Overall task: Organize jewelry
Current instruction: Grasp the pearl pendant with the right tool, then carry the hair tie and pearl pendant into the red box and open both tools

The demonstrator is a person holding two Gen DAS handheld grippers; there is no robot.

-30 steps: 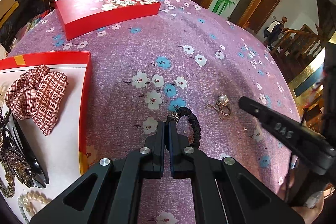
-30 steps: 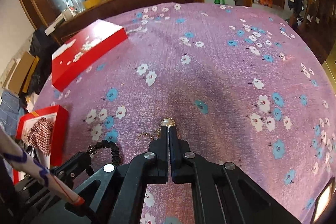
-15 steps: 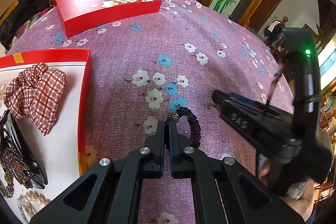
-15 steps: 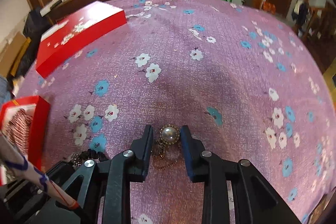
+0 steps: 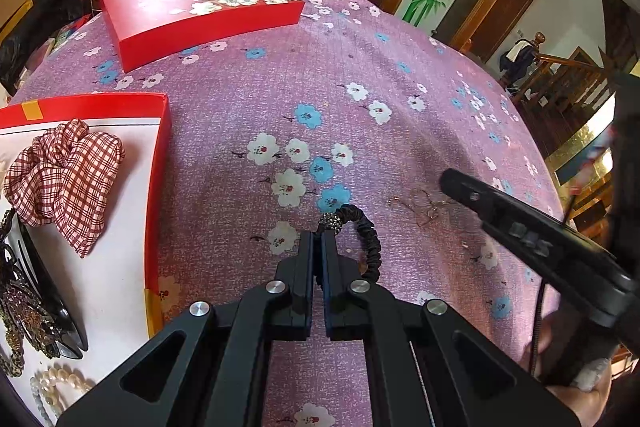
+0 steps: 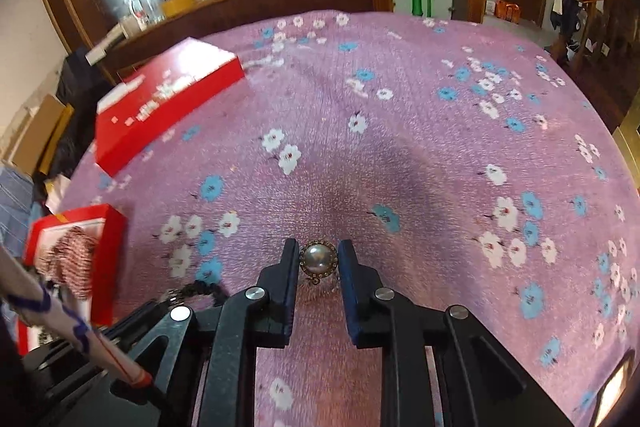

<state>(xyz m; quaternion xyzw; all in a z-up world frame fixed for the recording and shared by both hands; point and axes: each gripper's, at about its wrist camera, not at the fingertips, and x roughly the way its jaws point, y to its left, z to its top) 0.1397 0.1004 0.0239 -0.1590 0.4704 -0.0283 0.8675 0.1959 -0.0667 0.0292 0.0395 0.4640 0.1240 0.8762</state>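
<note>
Pearl brooch (image 6: 319,258): on the purple floral tablecloth (image 6: 400,155), sitting between the right gripper (image 6: 319,261) fingers near their tips; thin gilt chain trails from it back toward the tool.
Right gripper: jaws closing, brooch between them; narrow gap visible on both sides of the pearl, pads not pressing on it.
Right gripper from the left wrist view: seen as a black finger (image 5: 520,223) coming in from the right, tip over the gilt chain (image 5: 424,205).
Left gripper (image 5: 318,239): jaws together, clamped on the black hair tie (image 5: 370,239); the tie's beaded knot sits just past the fingertips, the rest of the loop curls down along the right finger.
Left vs right: side by side, near each other; the left tool shows at the lower left of the right wrist view.
Open red box (image 5: 158,195): left of the left gripper, white lining; holds a red checked scrunchie (image 5: 66,179), a dark jewelled hair clip (image 5: 28,311) and a pearl strand (image 5: 52,383).
Red lid (image 5: 200,7): flower print, lying flat on the cloth well ahead of the left gripper, apart from the box.
Background: wooden counter (image 6: 256,7) with clutter beyond the table's far edge.
</note>
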